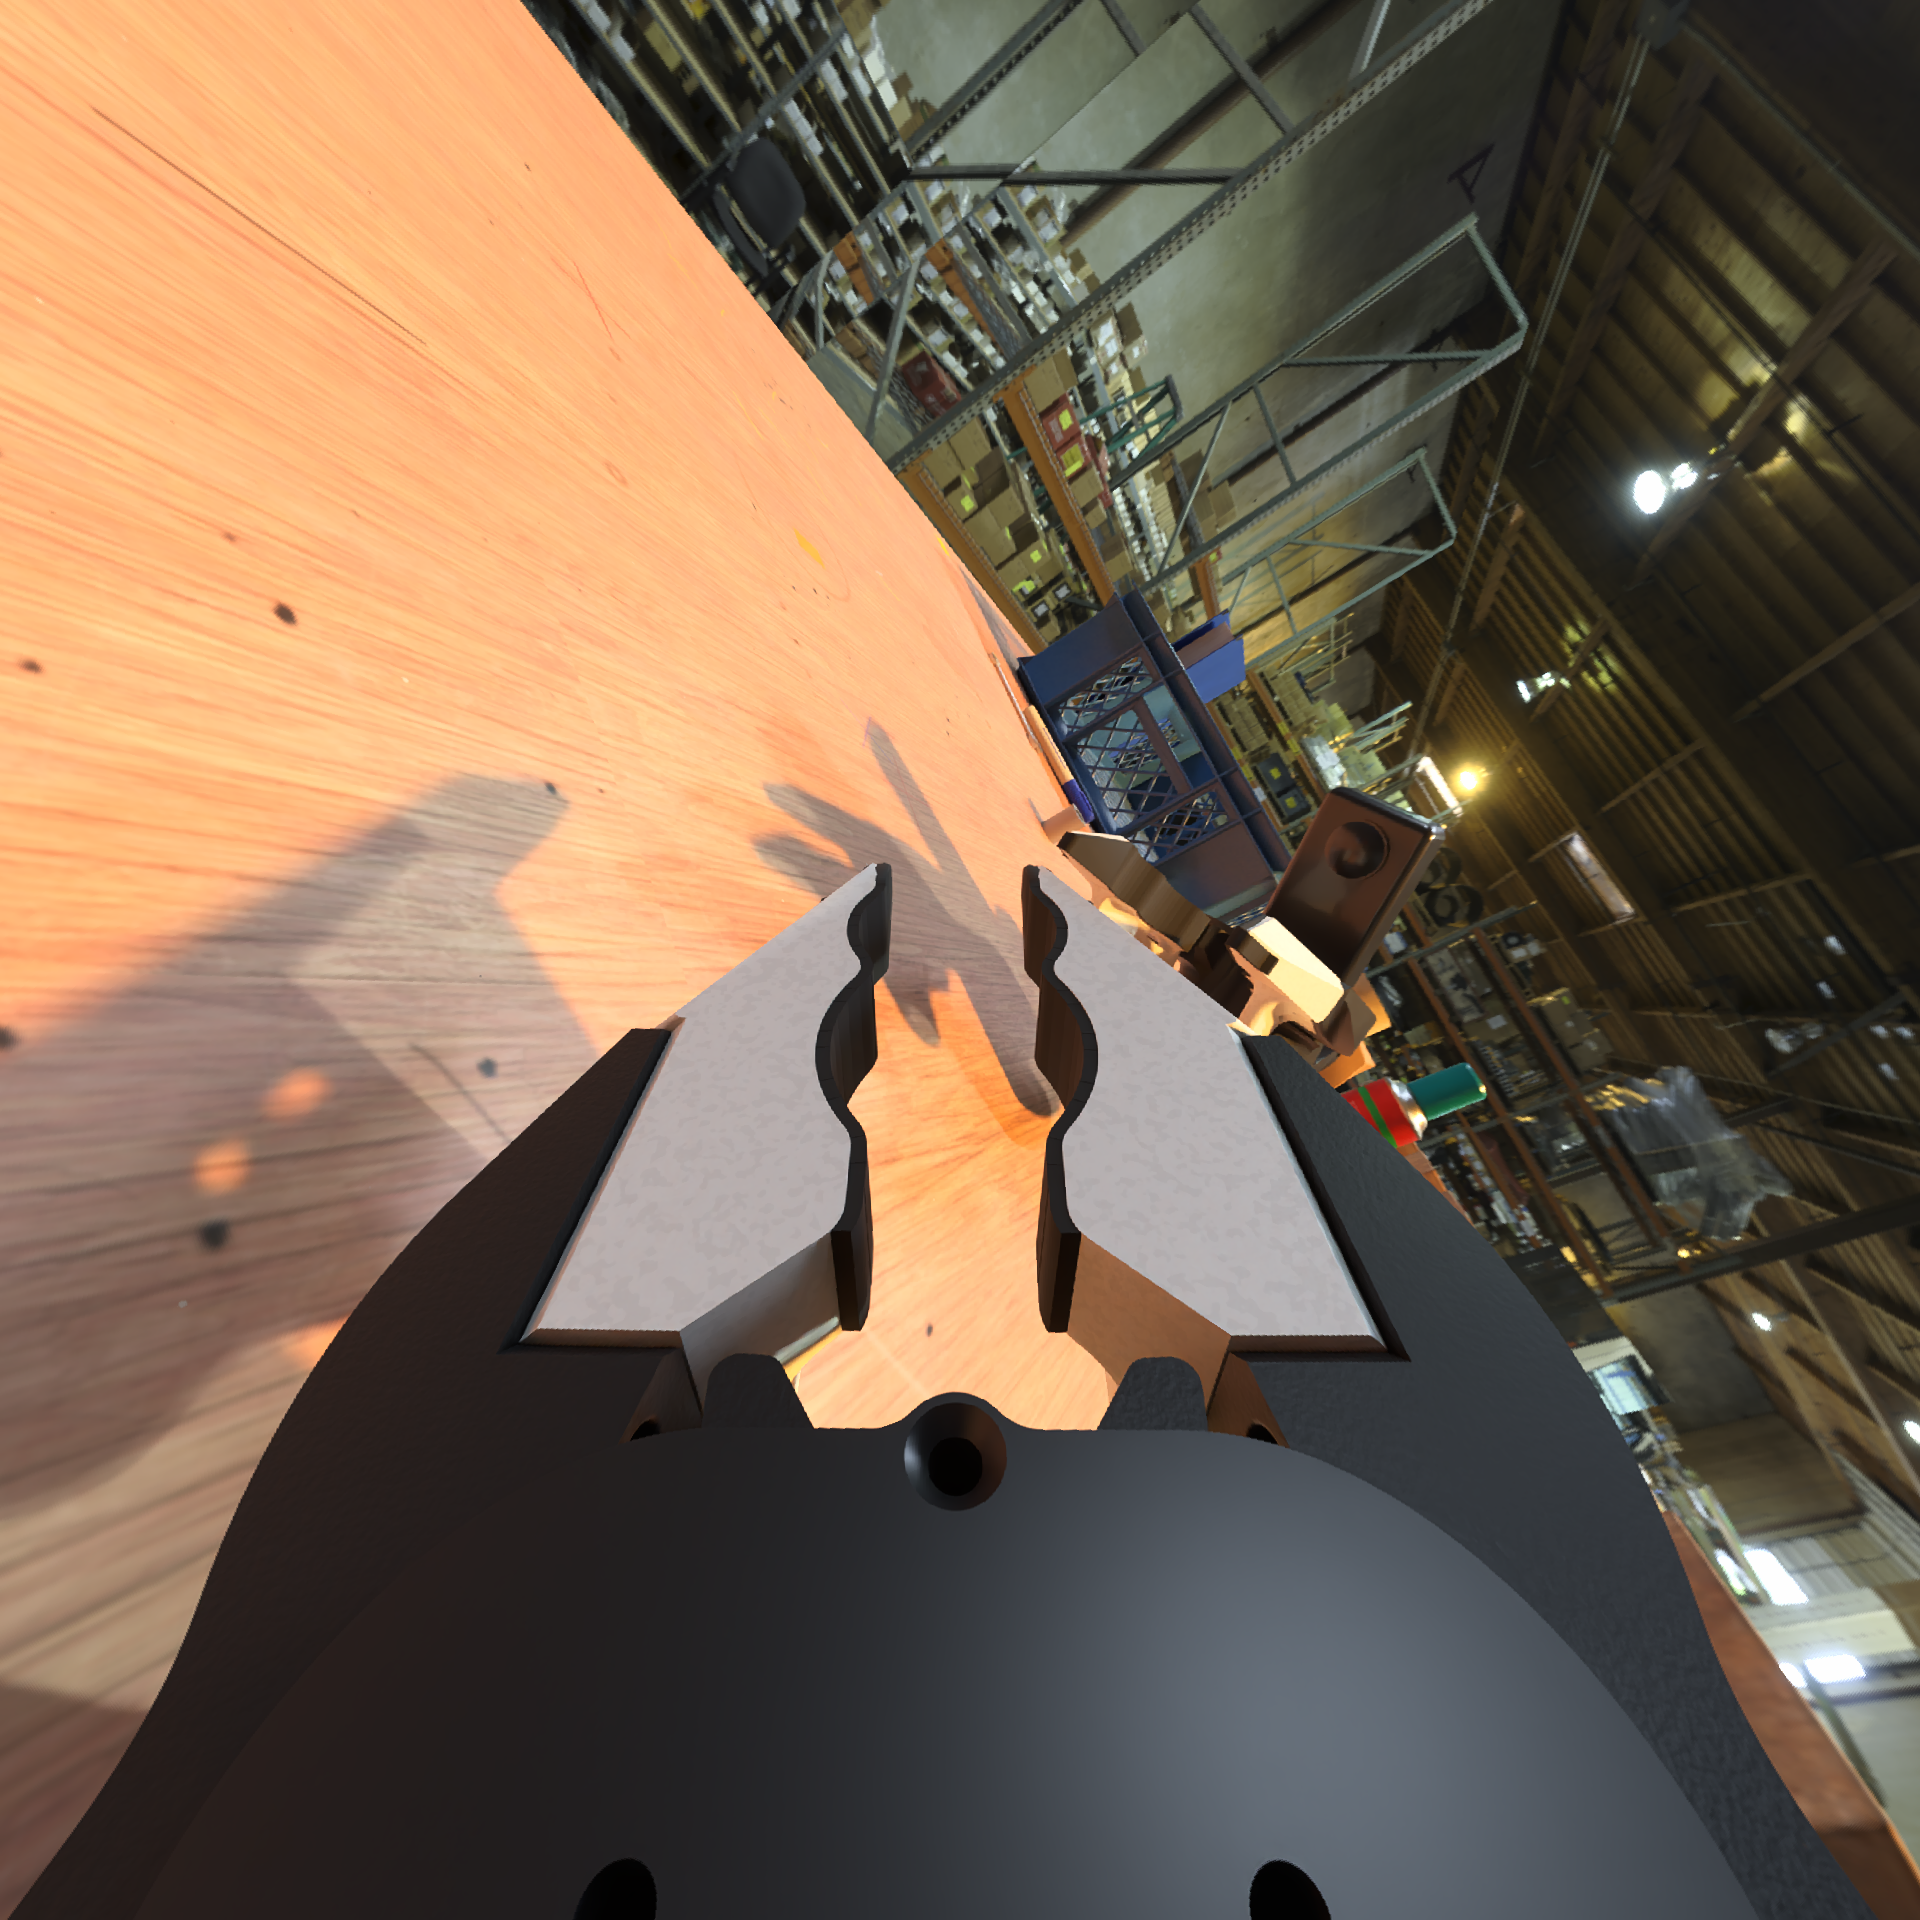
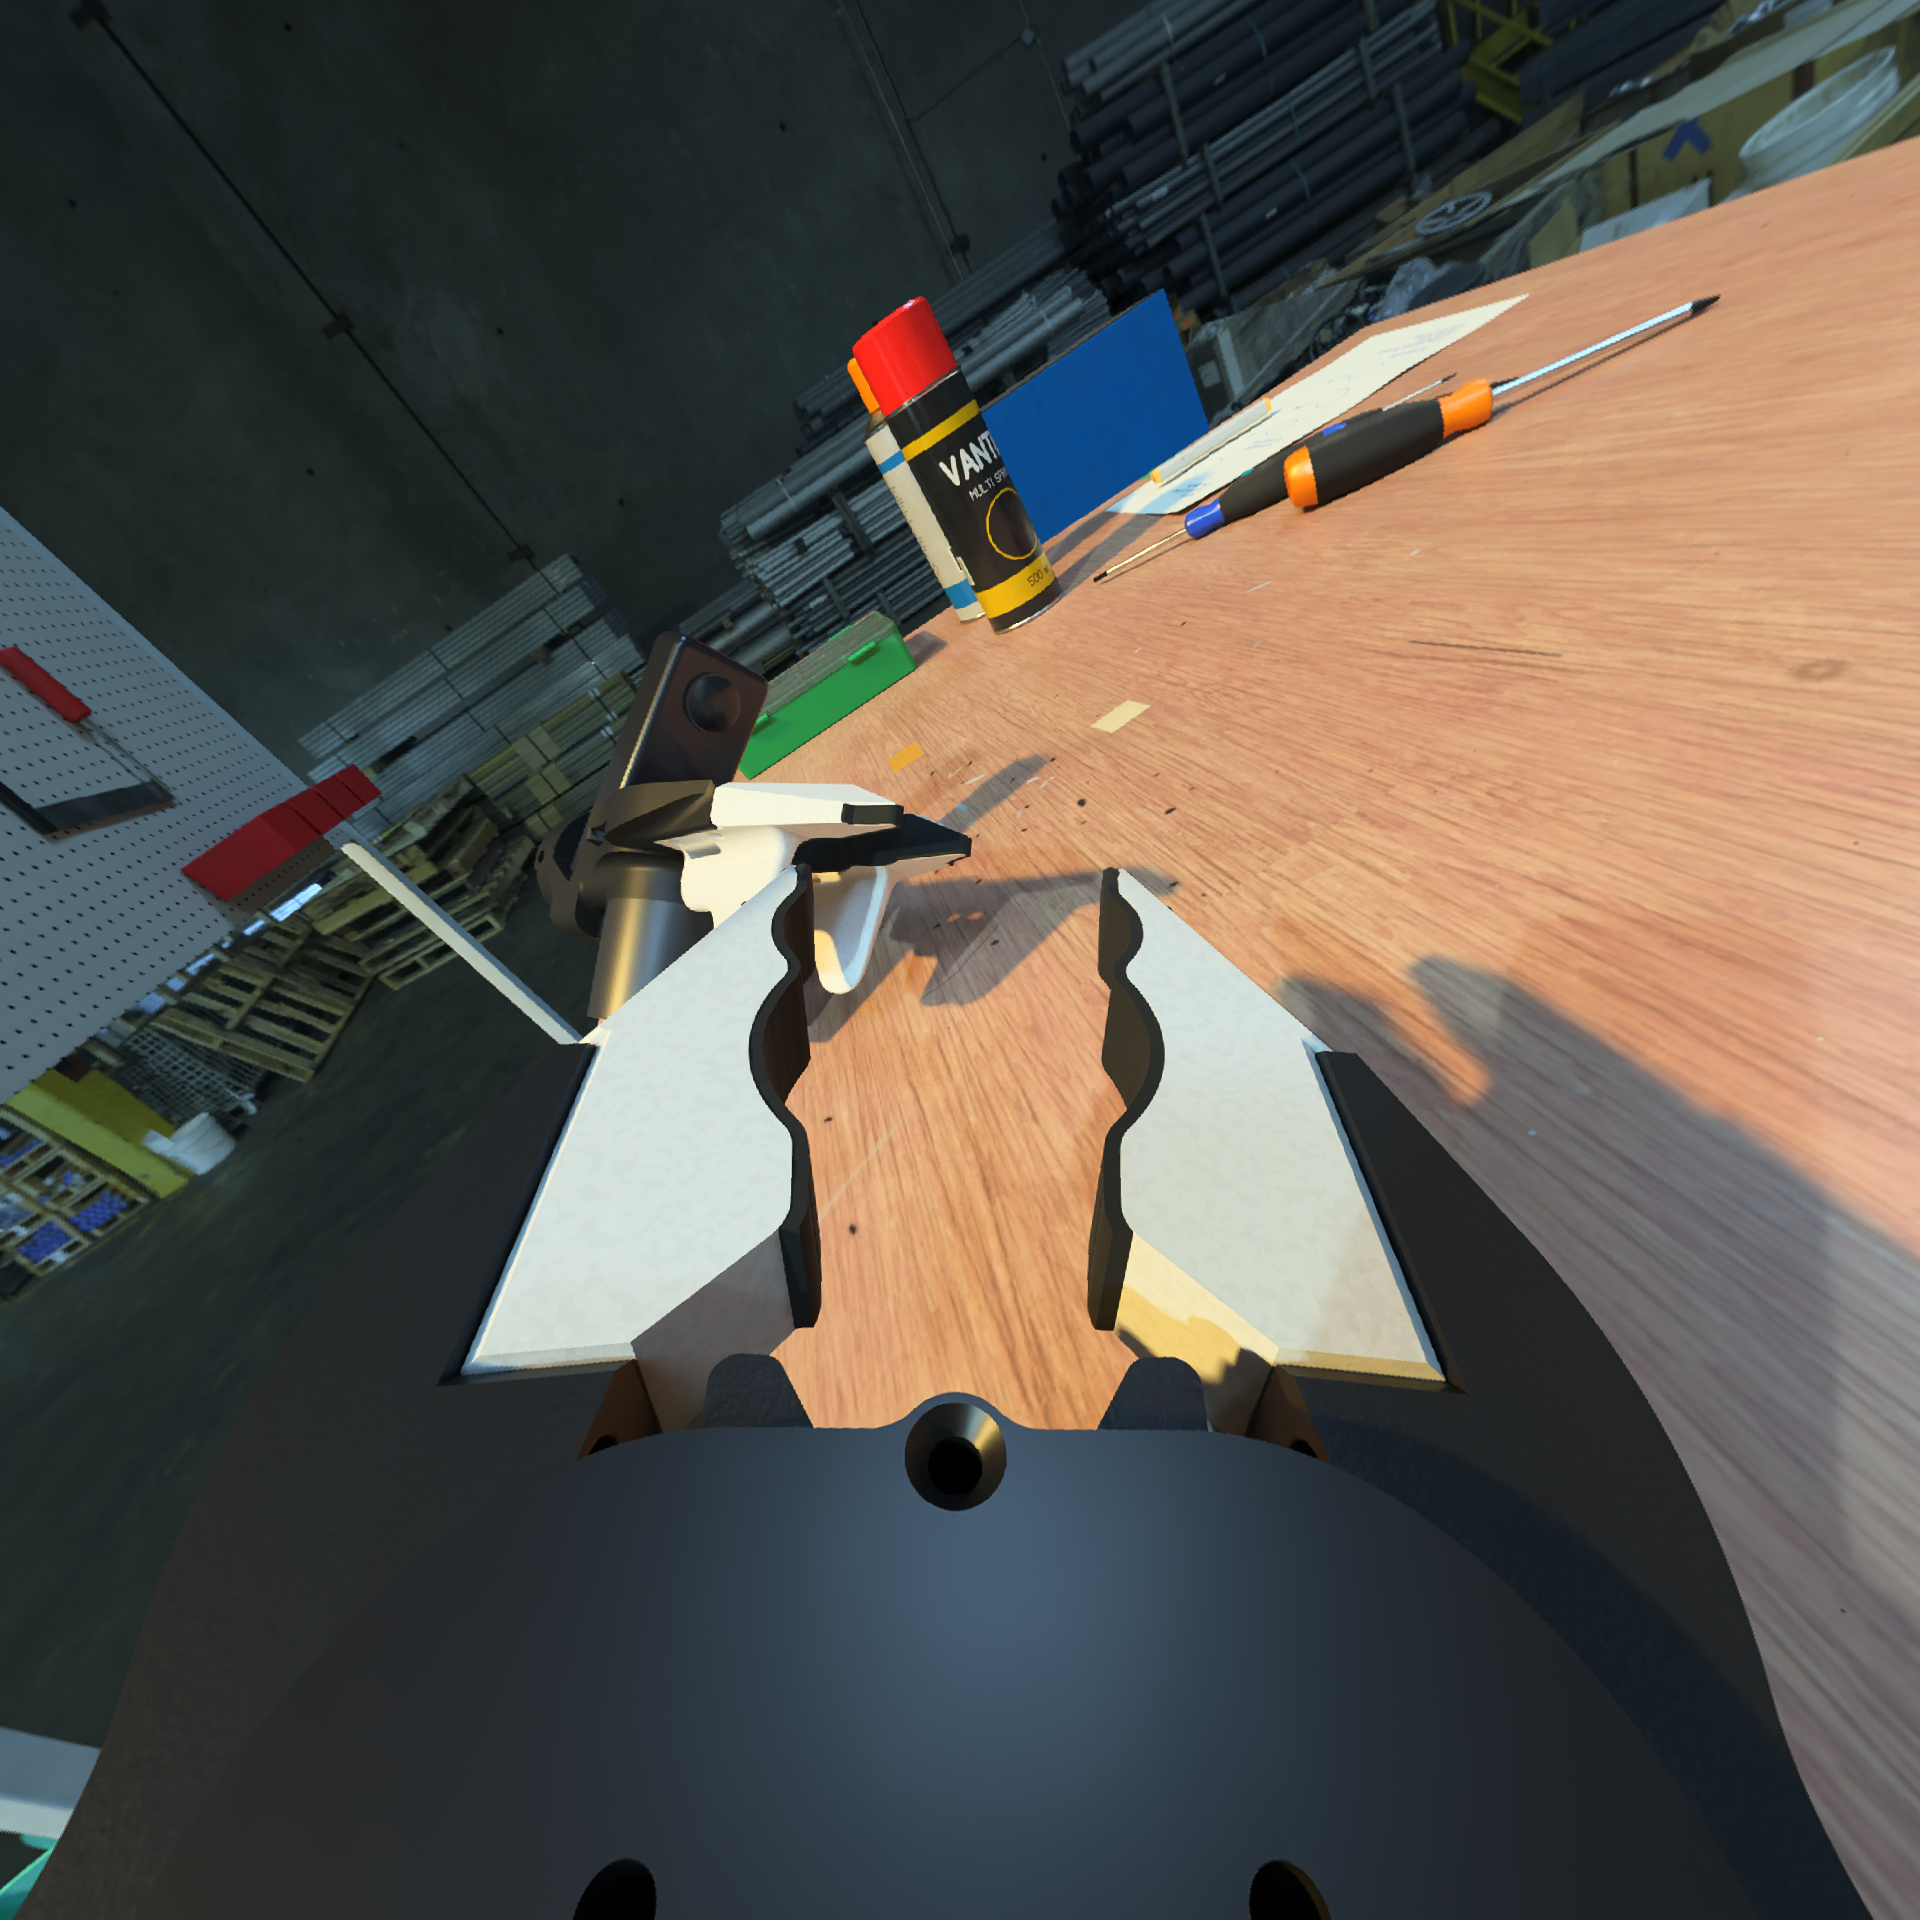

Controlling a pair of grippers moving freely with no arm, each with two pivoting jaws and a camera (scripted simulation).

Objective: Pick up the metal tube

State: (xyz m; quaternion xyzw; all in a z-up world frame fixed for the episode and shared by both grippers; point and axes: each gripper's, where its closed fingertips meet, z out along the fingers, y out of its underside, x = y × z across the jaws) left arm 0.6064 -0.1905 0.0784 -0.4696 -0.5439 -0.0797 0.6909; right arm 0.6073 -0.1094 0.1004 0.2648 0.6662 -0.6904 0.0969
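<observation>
I see no metal tube that I can be sure of in either view. My left gripper [image 1: 956, 883] is open and empty, low over the wooden table [image 1: 416, 520]. My right gripper [image 2: 951, 883] is open wider and also empty, above the table [image 2: 1455, 831]. Each gripper shows in the other's view, close ahead: the right one [image 1: 1122, 883] and the left one [image 2: 894, 862]. A grey metal cylinder [image 2: 634, 935] hangs under the left gripper's body; I cannot tell whether it is part of it.
Two spray cans [image 2: 966, 488], a blue board [image 2: 1091, 416], a green box [image 2: 831, 686], two screwdrivers [image 2: 1382, 447] and a paper sheet [image 2: 1351, 374] lie at the table's far side. A blue crate [image 1: 1143, 748] stands beyond the right gripper. A red and teal object [image 1: 1418, 1101] is beside it.
</observation>
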